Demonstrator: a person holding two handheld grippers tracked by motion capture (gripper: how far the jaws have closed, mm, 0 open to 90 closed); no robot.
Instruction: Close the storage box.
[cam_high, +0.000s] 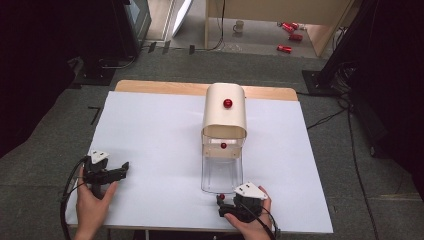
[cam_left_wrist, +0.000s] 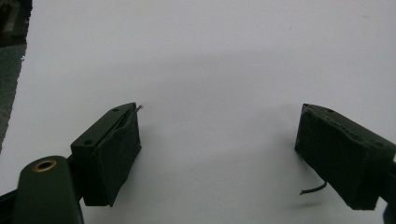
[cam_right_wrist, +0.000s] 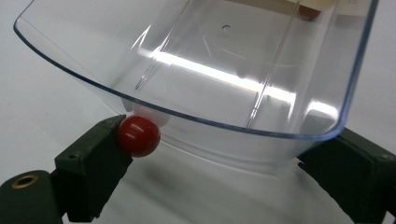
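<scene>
Setup: white table (cam_high: 150, 130) with a cream bread-box style cabinet (cam_high: 225, 112) sitting around 12 o'clock from the person, red knob (cam_high: 227, 103) on its curved top.

Drawer: clear plastic drawer (cam_high: 222, 172) is pulled out of the cabinet toward 6 o'clock, and looks empty as far as I can see. It has its own little red knob (cam_high: 220, 197) on the front lip.

Right gripper: right gripper (cam_high: 231, 204) sits at the drawer's front edge, at about 5 o'clock on the table. Jaws are wide apart and not clamped on anything; the knob is just touching the inside of one jaw.

Left gripper: left gripper (cam_high: 114, 172) is parked over at 7 o'clock, well apart from the drawer, jaws spread open with nothing but bare table between them.

Step in hand: my guess is it's the drawer-handling bit, lining up on the front knob. Can't tell if the plan is to push in or pull out more.

Next move: probably needs the right jaws centred around that knob and then closed, since right now it's off to one side. Then a straight move along the 12–6 line so the drawer doesn't skew.

View differences: the right gripper view shows the knob (cam_right_wrist: 138, 135) touching the jaw and the drawer's curved rim (cam_right_wrist: 187, 116) up close, which the high view is too small to show. The high view gives the cabinet and both hands' layout. The left gripper view adds a stray bit of wire (cam_left_wrist: 313, 190) by one pad.
</scene>
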